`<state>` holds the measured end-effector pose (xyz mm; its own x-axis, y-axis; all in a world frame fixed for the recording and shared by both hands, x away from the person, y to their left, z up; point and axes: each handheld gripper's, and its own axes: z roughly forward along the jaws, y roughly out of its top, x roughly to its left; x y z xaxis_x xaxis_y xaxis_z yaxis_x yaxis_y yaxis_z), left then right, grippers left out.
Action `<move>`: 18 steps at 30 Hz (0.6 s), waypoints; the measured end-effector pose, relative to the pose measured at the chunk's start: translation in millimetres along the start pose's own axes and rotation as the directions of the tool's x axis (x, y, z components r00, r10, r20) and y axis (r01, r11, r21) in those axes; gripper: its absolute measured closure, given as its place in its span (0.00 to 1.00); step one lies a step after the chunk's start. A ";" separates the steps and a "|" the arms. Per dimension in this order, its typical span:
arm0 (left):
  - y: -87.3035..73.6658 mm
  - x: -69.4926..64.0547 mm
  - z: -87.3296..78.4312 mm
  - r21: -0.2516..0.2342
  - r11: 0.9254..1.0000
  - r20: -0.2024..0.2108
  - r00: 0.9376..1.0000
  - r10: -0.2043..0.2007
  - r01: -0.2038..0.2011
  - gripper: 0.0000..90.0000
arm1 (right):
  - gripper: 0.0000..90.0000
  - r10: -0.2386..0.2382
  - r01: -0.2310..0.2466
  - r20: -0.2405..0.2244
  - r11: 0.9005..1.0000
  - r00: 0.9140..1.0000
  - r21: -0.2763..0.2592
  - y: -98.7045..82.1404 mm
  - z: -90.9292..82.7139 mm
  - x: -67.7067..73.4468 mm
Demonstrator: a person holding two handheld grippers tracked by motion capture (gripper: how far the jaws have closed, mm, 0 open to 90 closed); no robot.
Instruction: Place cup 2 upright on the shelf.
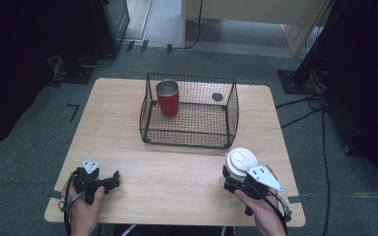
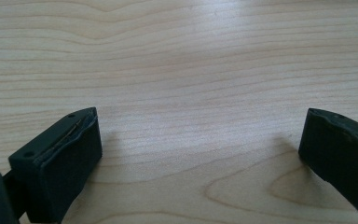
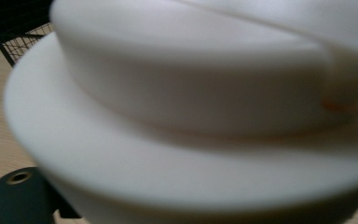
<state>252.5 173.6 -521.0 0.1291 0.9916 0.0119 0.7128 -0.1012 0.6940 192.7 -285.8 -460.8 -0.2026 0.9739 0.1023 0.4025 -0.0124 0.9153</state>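
The right gripper [image 1: 232, 178] has its jaws around a white lidded cup [image 1: 240, 163] standing upright near the tabletop's [image 1: 177, 177] right front, apparently pressing its sides. The wire basket [image 1: 189, 110] lies ahead and leftward. The left gripper [image 1: 109, 181] rests wide open, empty, farther off.

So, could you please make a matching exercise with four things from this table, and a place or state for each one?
Things:
1. red cup
2. white lid
3. left gripper
4. wire basket

Places or states:
a. in front of the right gripper
b. open over bare wood
c. in the middle of the table
d. standing inside the basket

Pairs: 1-d, 2-a, 3-b, 4-c
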 end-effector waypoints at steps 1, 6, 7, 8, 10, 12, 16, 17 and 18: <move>0.0 0.0 0.0 0.001 1.000 0.000 1.000 0.000 0.000 0.00 | 0.17 -0.004 0.004 -0.002 1.000 1.000 -0.005 -0.3 -0.2 0.5; 0.0 0.0 -0.1 0.000 1.000 0.000 1.000 0.000 0.000 0.00 | 0.17 -0.025 0.025 -0.004 0.999 1.000 -0.021 -1.5 -1.5 1.3; 0.0 0.0 0.0 0.000 1.000 0.000 1.000 0.000 0.000 0.00 | 0.17 -0.027 0.027 -0.008 0.999 1.000 -0.026 -1.6 -1.7 1.3; 0.0 0.0 -0.1 0.000 1.000 0.000 1.000 0.000 0.000 0.00 | 0.18 -0.030 0.030 -0.009 0.999 1.000 -0.032 -1.7 -2.0 1.2; 0.0 0.0 -0.1 0.001 1.000 0.000 1.000 0.000 0.000 0.00 | 0.18 -0.024 0.024 -0.004 0.999 1.000 -0.040 -1.0 -2.8 1.9; 0.0 0.0 0.0 0.000 1.000 0.000 1.000 0.000 0.000 0.00 | 0.18 -0.016 0.016 -0.004 0.999 1.000 -0.046 0.6 -3.5 2.3; 0.0 0.0 0.0 0.000 1.000 0.000 1.000 0.000 0.000 0.00 | 0.18 -0.016 0.016 -0.010 0.998 1.000 -0.054 3.8 -5.7 4.7; 0.0 0.0 0.0 0.000 1.000 0.000 1.000 0.000 0.000 0.00 | 0.18 -0.013 0.012 -0.016 0.999 1.000 -0.052 4.4 -6.1 5.2; 0.0 0.0 0.0 0.000 1.000 0.000 1.000 0.000 0.000 0.00 | 0.18 -0.012 0.010 -0.023 0.999 1.000 -0.053 4.8 -6.2 5.8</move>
<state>252.5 173.6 -521.0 0.1292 0.9915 0.0122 0.7129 -0.1014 0.6939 188.0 -281.6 -453.4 -0.2274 0.9686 0.1005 0.3526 -0.0143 0.9357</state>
